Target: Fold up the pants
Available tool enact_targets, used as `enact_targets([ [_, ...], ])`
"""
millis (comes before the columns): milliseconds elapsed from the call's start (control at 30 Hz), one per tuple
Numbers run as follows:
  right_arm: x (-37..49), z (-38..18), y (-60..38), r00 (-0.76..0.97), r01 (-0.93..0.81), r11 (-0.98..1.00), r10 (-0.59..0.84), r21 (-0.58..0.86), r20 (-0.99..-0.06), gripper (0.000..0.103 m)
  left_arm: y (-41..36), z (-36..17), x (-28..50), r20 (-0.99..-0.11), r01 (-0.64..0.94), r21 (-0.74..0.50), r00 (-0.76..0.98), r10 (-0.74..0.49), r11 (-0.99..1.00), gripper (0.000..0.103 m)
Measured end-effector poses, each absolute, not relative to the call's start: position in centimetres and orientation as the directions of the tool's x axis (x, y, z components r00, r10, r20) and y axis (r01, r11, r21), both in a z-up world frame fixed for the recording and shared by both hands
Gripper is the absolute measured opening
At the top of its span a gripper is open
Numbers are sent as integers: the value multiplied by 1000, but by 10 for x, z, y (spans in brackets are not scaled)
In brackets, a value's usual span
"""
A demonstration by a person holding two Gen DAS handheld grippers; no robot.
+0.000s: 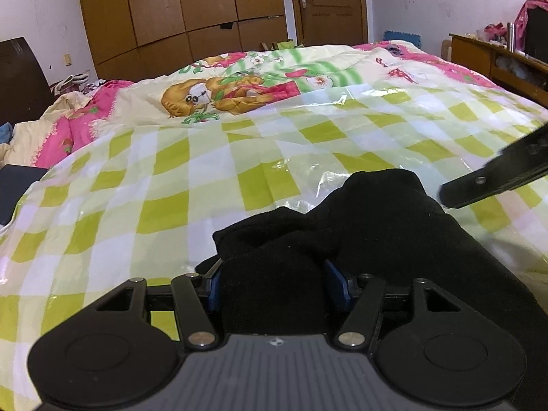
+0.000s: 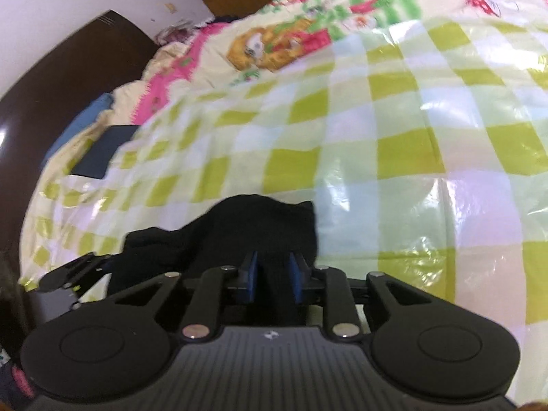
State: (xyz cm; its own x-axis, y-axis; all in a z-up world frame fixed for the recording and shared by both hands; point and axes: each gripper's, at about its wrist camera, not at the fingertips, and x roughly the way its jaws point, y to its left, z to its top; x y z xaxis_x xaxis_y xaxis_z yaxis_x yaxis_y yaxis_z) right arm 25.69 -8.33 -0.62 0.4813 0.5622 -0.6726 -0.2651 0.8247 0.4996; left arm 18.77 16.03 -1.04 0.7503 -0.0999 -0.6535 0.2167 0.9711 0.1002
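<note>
Clearly unfinished: black pants (image 1: 359, 239) lie bunched near the bed's (image 1: 137, 178) front edge on its checked plastic cover (image 2: 411, 137). Left gripper (image 1: 274, 284) and right gripper (image 2: 273, 277) each have jaws clenched on pants cloth; no neat fold shows.

We are looking across a bed (image 1: 342, 68) lying under a cartoon quilt (image 1: 239, 92) and a green-checked plastic sheet (image 1: 171, 185). Behind it are standing a brown wardrobe (image 1: 178, 10), a door (image 1: 328, 0), white walls (image 1: 41, 10) and a cluttered sideboard (image 1: 479, 51).
</note>
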Motion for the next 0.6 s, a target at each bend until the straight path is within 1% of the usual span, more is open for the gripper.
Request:
enact_targets([
  [133,221,8,-81,515,-314,836,548,449,-659,23,167,6,169,-633,181,123,771,-64,976,74],
  [200,206,17,-74,542,-364,845,535,393,-649,23,172,14,160,-614,151,160,789,-21,976,74],
  [267,197,27,-62,564,-430,840,535,330,-629,24,177,16,160,-613,124,196,790,23,973,74],
  [367,208,32,-40,518,-482,796,597,367,-613,25,181,17,163,-620,102,210,783,51,972,75],
  [433,225,29,-21,461,-510,763,632,398,-622,25,175,16,168,-611,96,251,787,81,963,75],
  [600,252,11,29,412,-571,747,619,340,-669,25,178,6,189,-609,89,274,787,101,958,75],
])
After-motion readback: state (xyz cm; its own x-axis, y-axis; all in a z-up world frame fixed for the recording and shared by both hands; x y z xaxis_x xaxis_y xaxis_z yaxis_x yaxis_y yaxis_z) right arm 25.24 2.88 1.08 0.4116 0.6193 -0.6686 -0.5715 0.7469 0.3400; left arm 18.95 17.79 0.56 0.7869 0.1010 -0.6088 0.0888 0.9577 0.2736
